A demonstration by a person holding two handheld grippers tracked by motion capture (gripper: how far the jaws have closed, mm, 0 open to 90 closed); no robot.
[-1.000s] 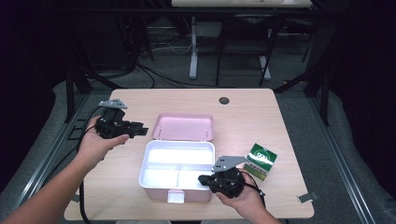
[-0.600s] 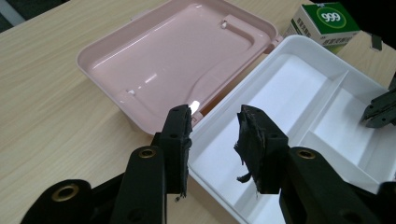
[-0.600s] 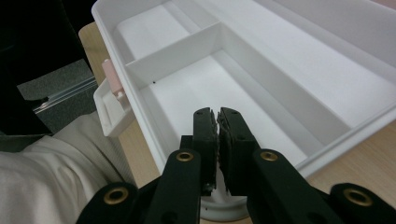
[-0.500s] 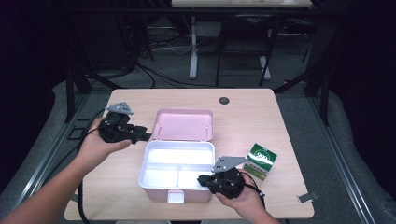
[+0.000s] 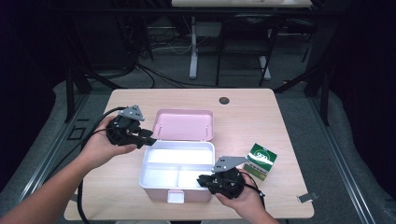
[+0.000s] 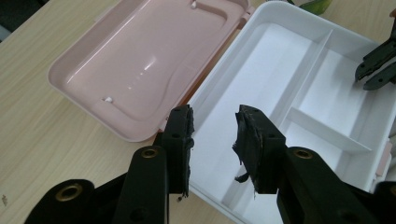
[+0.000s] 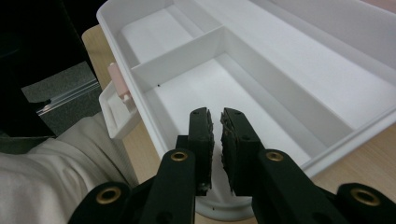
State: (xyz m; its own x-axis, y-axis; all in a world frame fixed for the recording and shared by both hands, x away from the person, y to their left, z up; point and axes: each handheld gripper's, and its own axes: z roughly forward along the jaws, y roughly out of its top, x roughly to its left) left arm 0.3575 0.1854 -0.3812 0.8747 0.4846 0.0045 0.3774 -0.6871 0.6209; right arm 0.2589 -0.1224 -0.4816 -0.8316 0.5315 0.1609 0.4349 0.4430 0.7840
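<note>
**Two grippers at the open white box**

On the left, the left gripper [image 5: 148,136] hovers over the left rim of the white box [image 5: 154,179], jaws parted with nothing between them. The box sits near the table's [image 5: 280,107] near edge, its pink lid [image 5: 184,125] lying flat on the far side. Right of that, the right gripper [image 5: 201,180] reaches into the box's near right compartment; its jaws, almost together, have just been easing apart a little and grip nothing. Farther right lies a green packet [image 5: 262,161].
</note>
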